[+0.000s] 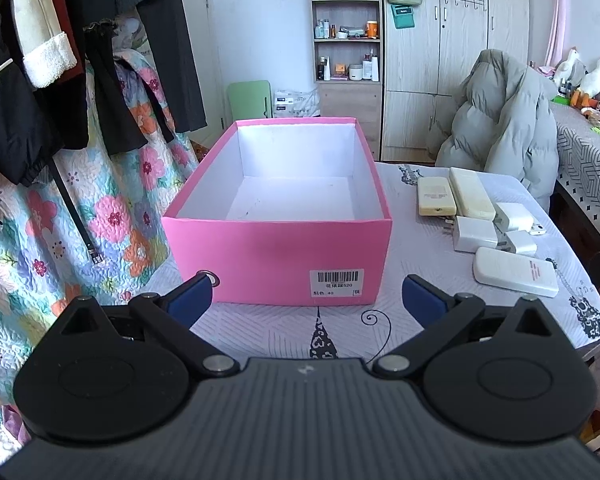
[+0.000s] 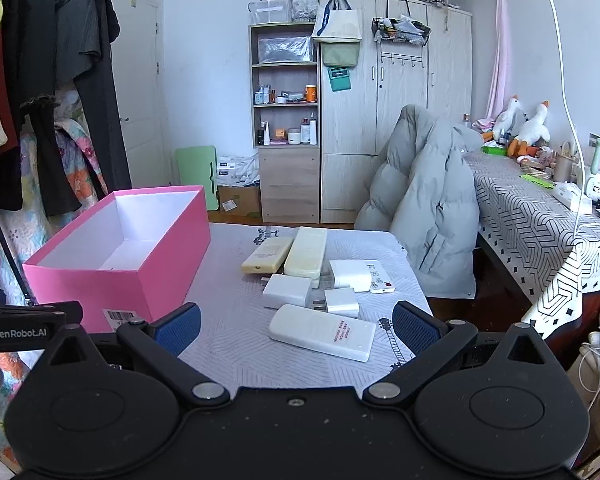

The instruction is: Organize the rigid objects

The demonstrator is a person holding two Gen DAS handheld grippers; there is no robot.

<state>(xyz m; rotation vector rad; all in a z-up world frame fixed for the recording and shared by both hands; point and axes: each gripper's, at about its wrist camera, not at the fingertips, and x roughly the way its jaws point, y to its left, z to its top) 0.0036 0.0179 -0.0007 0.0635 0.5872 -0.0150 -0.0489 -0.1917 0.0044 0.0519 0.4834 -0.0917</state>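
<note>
**Both tongs spread, box empty, pile waiting**

Here we are at the bench (image 1: 284, 332), and the pink box (image 1: 276, 248) sits open with its white inside bare. That box is our landmark. The left tongs (image 1: 308, 292) hang low just in front of the box's near wall, by the barcode label (image 1: 336, 281), blue pads (image 1: 190, 298) spread wide with nothing between them. No contact with the box that I can make out.

To the right of the box lies the whole pile. Nearest us, a white remote (image 2: 322, 332) lies flat with red print on top. Just behind it, a small white charger (image 2: 342, 302) and a larger white charger (image 2: 287, 291), side by side. Behind those, a third charger (image 2: 350, 274) sits beside a slim white remote (image 2: 380, 280) with a red button. Farthest back, two yellowed remotes: a short one (image 2: 267, 255) closer to the box and a long one (image 2: 306, 258) touching it on its right.

The right tongs (image 2: 296, 330) hover over the near edge of that pile, well right of the box, fingers (image 2: 416, 328) wide apart on either side of the white remote, gripping nothing. Whether they touch the cloth, I cannot tell.

Behind the pile, beyond the bench's far edge, a grey puffer jacket (image 2: 428, 208) is draped over a chair.
</note>
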